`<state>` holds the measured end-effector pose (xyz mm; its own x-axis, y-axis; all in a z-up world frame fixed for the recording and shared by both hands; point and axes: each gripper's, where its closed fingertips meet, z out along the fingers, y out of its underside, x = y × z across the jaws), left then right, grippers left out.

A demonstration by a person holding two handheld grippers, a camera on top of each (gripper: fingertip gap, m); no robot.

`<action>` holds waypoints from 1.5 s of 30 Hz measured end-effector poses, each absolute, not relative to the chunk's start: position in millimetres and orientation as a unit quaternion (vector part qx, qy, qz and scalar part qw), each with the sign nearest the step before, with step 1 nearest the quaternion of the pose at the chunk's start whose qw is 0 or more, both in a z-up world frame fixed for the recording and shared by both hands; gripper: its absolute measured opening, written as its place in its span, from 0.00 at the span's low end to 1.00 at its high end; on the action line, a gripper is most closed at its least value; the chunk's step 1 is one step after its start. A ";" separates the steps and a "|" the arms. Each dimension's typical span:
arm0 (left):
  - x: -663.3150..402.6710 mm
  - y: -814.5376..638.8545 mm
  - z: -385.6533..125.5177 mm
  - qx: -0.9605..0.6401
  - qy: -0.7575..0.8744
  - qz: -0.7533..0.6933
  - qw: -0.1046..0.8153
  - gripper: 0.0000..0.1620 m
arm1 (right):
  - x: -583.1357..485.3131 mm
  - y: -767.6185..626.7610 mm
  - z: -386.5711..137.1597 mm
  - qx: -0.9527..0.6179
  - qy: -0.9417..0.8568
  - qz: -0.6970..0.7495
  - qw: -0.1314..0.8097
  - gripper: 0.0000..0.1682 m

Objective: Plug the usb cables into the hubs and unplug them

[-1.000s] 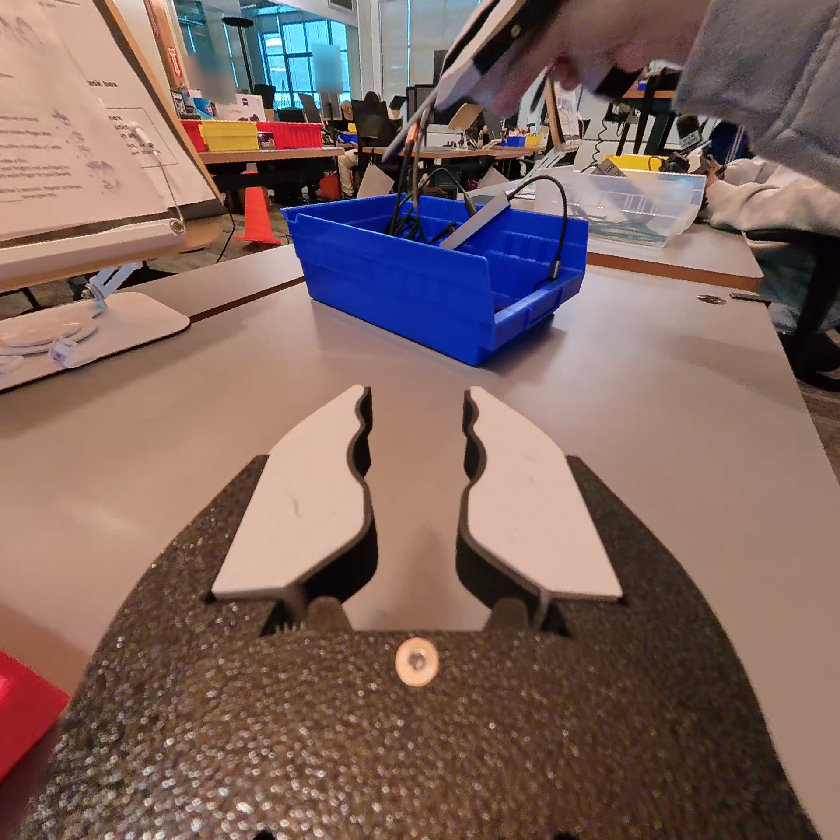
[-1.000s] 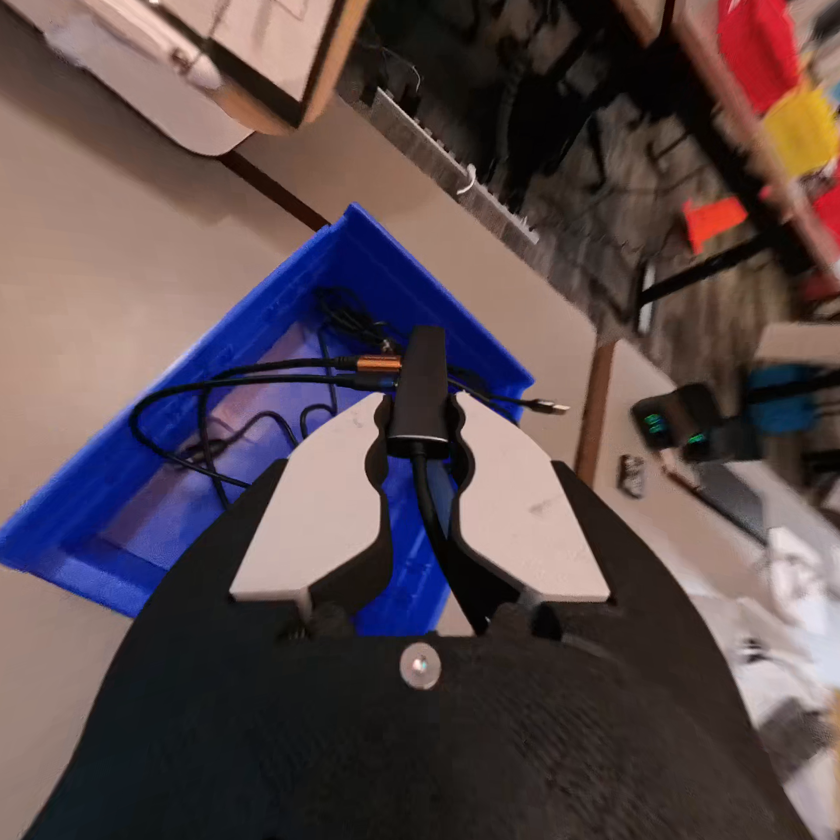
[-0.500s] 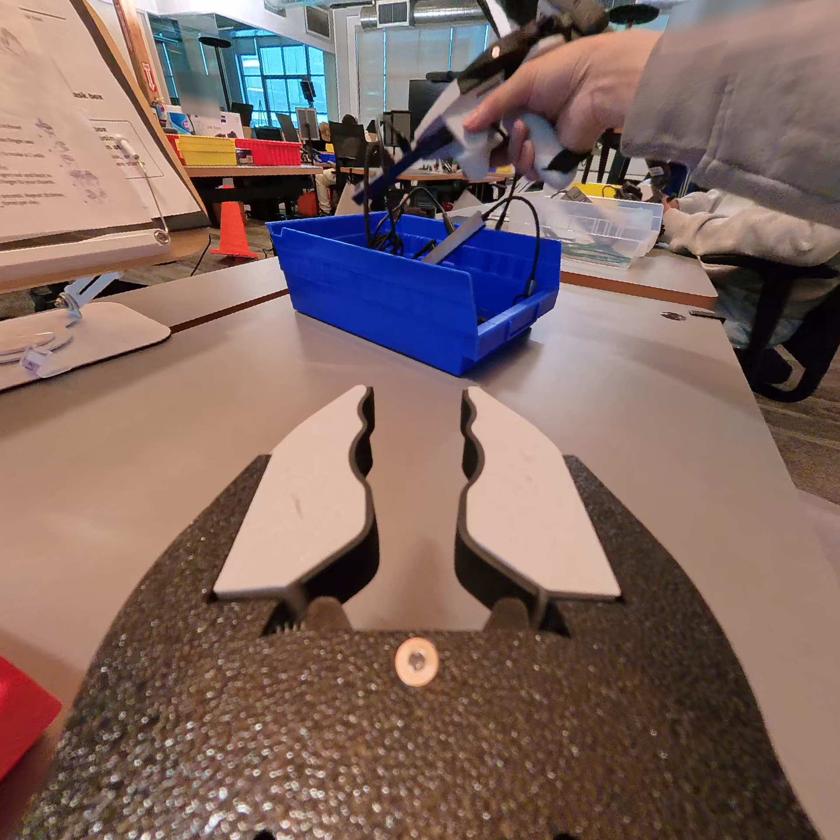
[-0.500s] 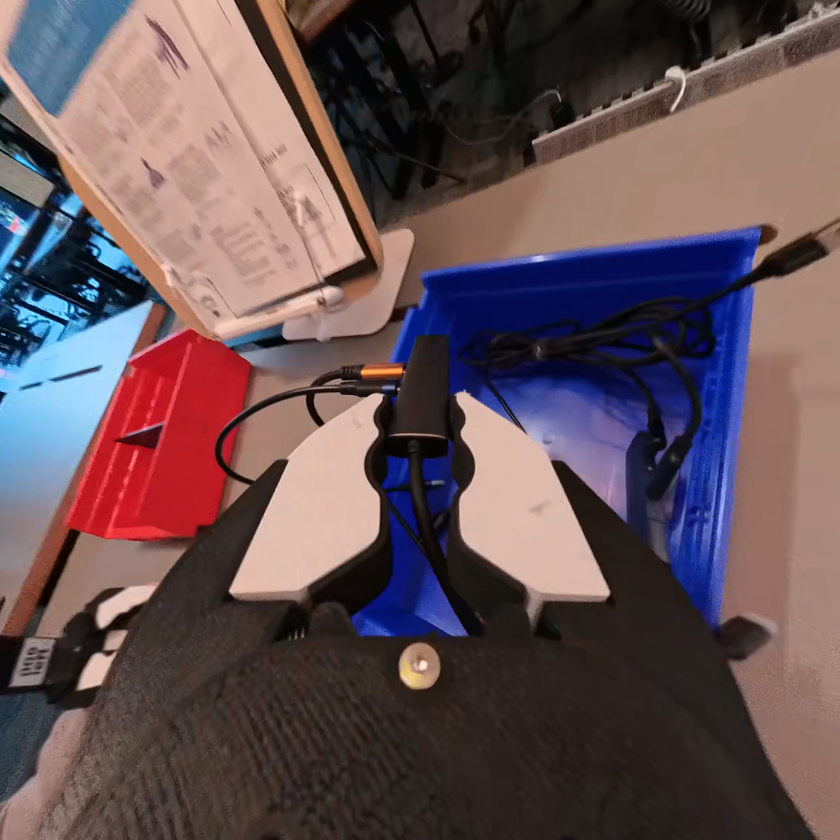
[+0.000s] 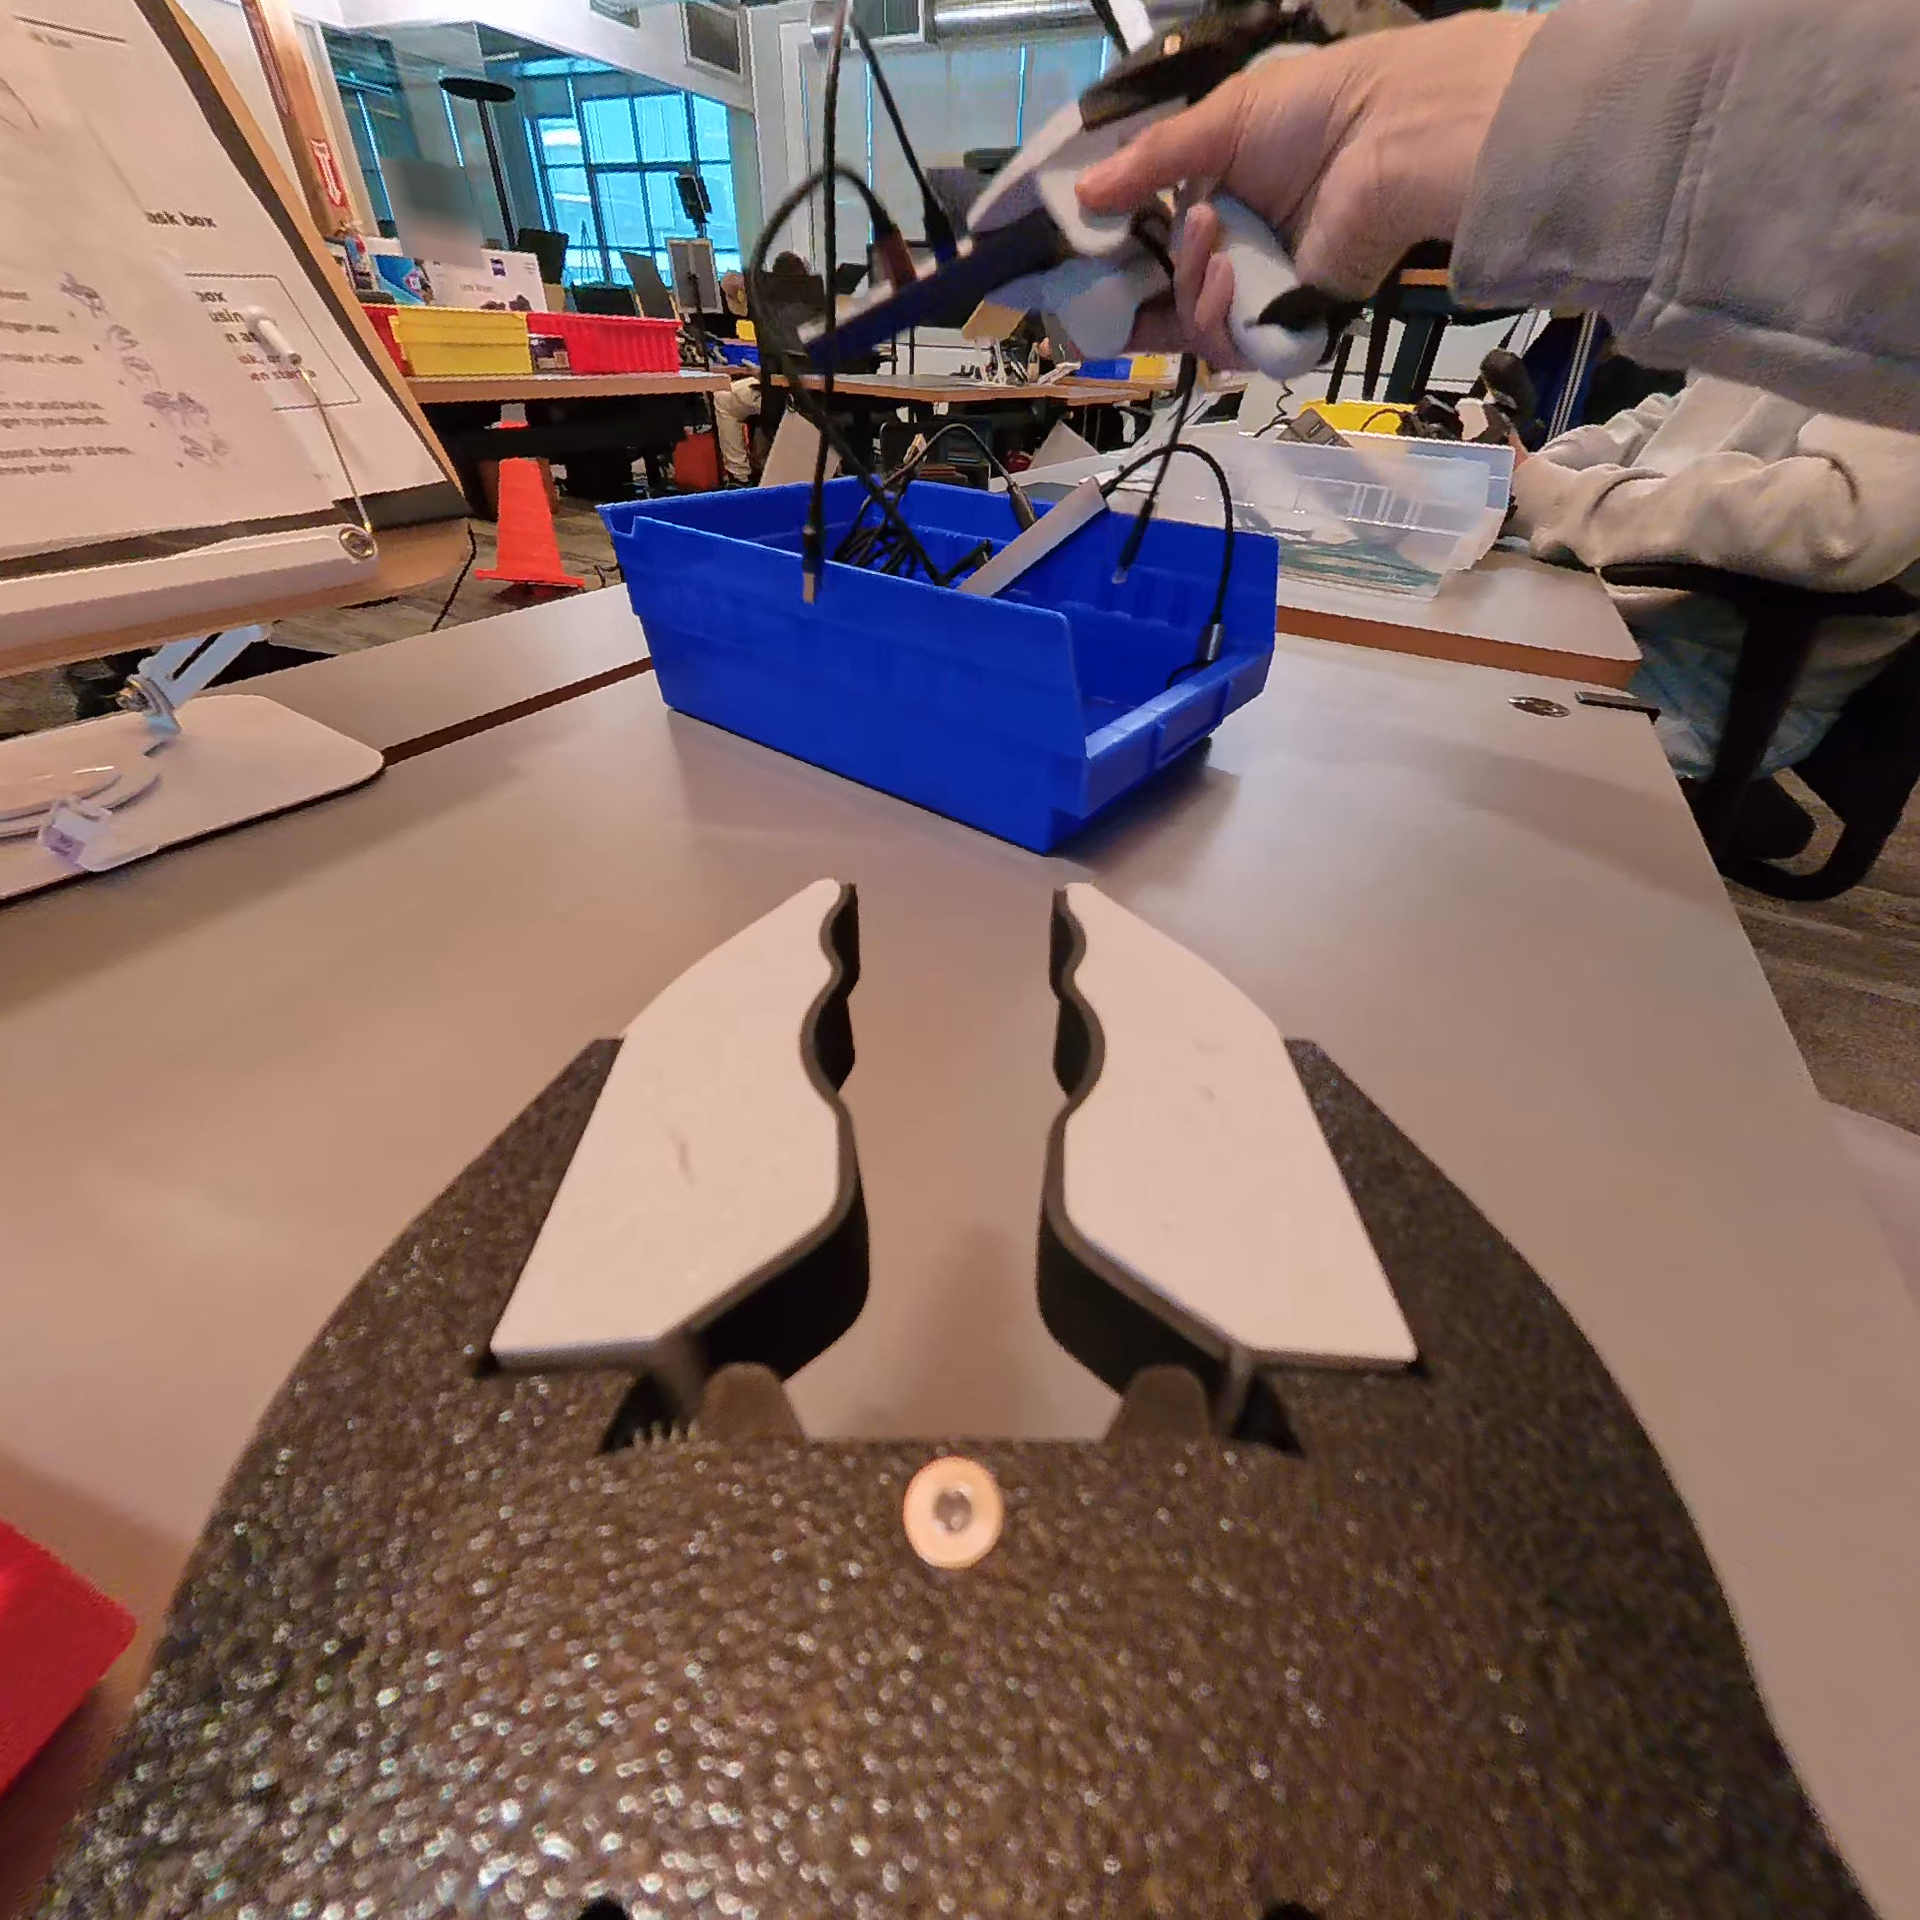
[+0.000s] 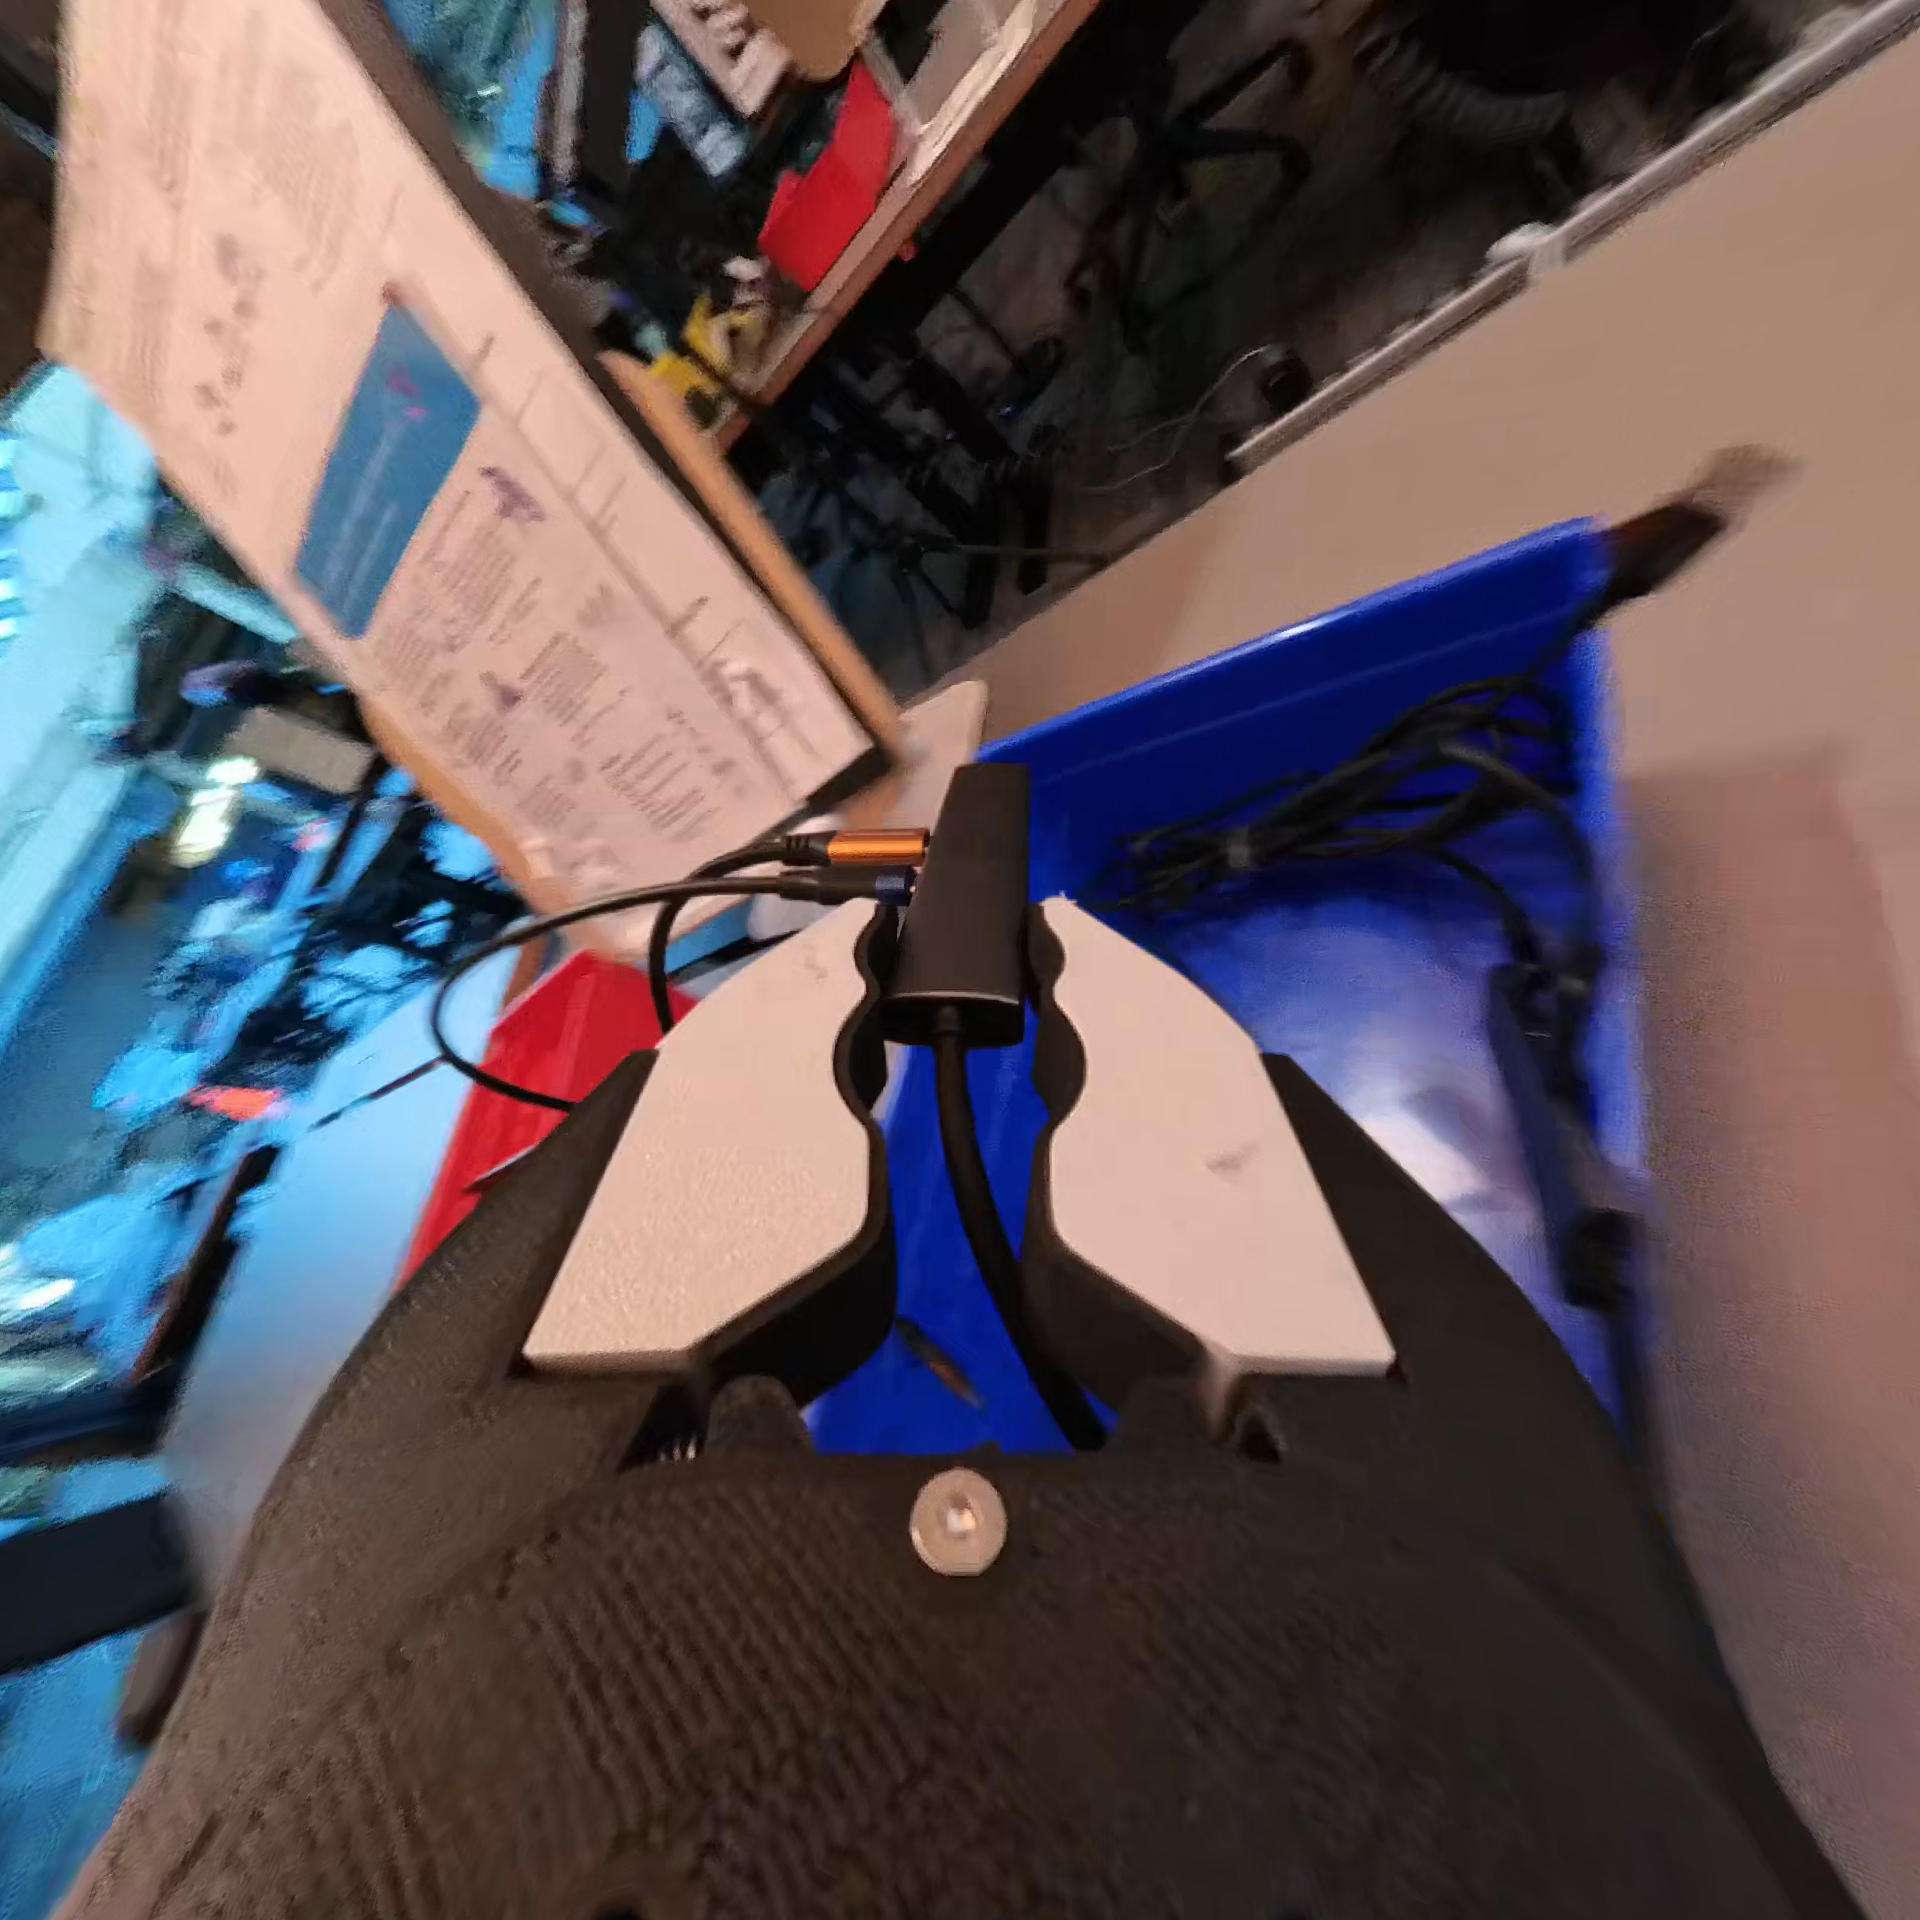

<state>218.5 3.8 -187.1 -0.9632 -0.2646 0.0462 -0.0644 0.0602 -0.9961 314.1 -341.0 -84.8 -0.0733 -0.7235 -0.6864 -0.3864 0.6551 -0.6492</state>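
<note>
My right gripper (image 6: 954, 920) is shut on a black USB hub (image 6: 964, 904) and holds it in the air above the blue bin (image 6: 1299, 675). Two cables are plugged into the hub's left side, one with an orange plug (image 6: 878, 847) and one with a blue plug (image 6: 891, 885). Their black cords hang down toward the bin (image 5: 821, 395). The bin (image 5: 935, 665) holds more black cables (image 6: 1382, 790) and a grey hub (image 5: 1029, 545). My left gripper (image 5: 951, 914) is open and empty, low over the grey table (image 5: 468, 987), well short of the bin. The right gripper (image 5: 987, 270) shows in a hand up high.
A paper stand (image 5: 156, 343) on a white base (image 5: 208, 758) is at the left. A red bin (image 6: 540, 1049) sits at the near left; its corner (image 5: 42, 1652) shows in the left wrist view. A clear tub (image 5: 1382, 509) and a seated person (image 5: 1714, 488) are at the right. One gripper's finger ends stand about 35 cm off the other's.
My right gripper has lifted the hub with its plugged cables up out of the blue bin and swung it toward the left. My left gripper has drawn back slightly and stays open.
</note>
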 end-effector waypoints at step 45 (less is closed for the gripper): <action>218.8 1.2 -197.4 -0.172 0.782 -0.595 0.070 0.29 | 233.3 -172.5 -188.3 -0.607 0.612 -0.442 0.247 0.59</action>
<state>218.8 1.2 -197.4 -0.9314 -0.3515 0.0948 -0.1850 0.2327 -0.9548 233.3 -172.5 -188.3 -0.1402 -0.9620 0.2345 -0.5250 -0.1286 -0.8414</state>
